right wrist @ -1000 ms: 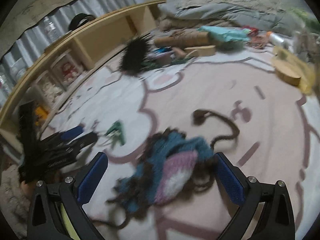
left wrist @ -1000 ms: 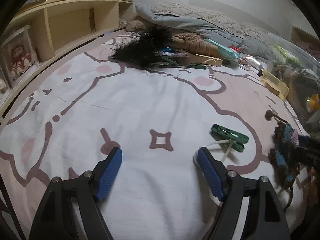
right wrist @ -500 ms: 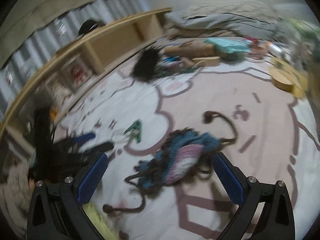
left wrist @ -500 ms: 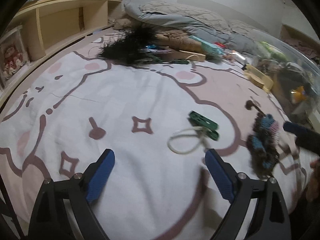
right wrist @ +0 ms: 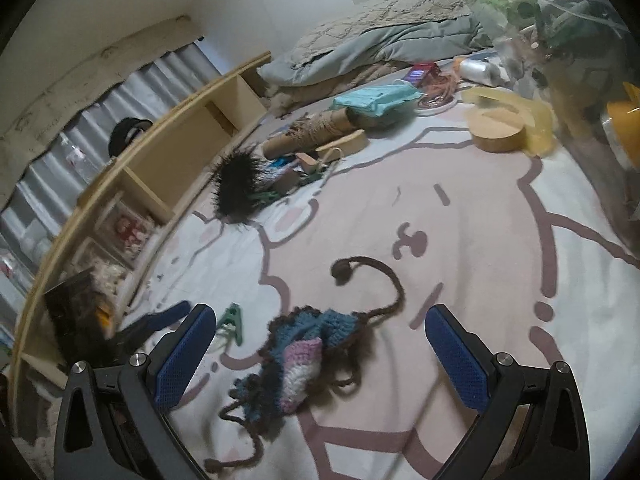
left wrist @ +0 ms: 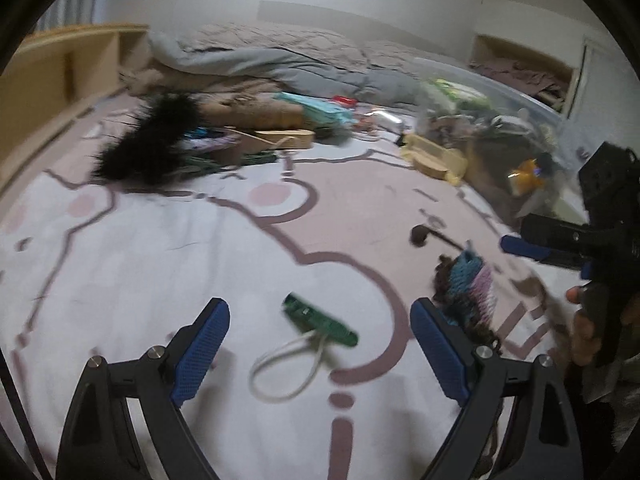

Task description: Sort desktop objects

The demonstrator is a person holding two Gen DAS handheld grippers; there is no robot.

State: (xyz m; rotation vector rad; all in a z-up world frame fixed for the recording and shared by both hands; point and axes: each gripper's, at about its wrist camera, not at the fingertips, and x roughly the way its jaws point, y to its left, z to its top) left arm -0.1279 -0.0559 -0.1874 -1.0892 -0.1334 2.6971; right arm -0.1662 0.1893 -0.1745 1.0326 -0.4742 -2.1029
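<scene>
- Left gripper (left wrist: 320,354): jaws wide, empty; green clip (left wrist: 319,321) with cord lies between them on the bed.
- Right gripper (right wrist: 320,354): jaws wide, empty; knitted pouch (right wrist: 298,354) between them.
- Sorting barely begun, judging by the clutter (right wrist: 304,152) beyond both jaws.

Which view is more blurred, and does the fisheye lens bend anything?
Left wrist view: motion blur smears the green clip and white loop. Right wrist view: sharper, the crocheted pouch shows its stitches; the wooden shelf bows into a curve. Both views darken at the corners.
</scene>
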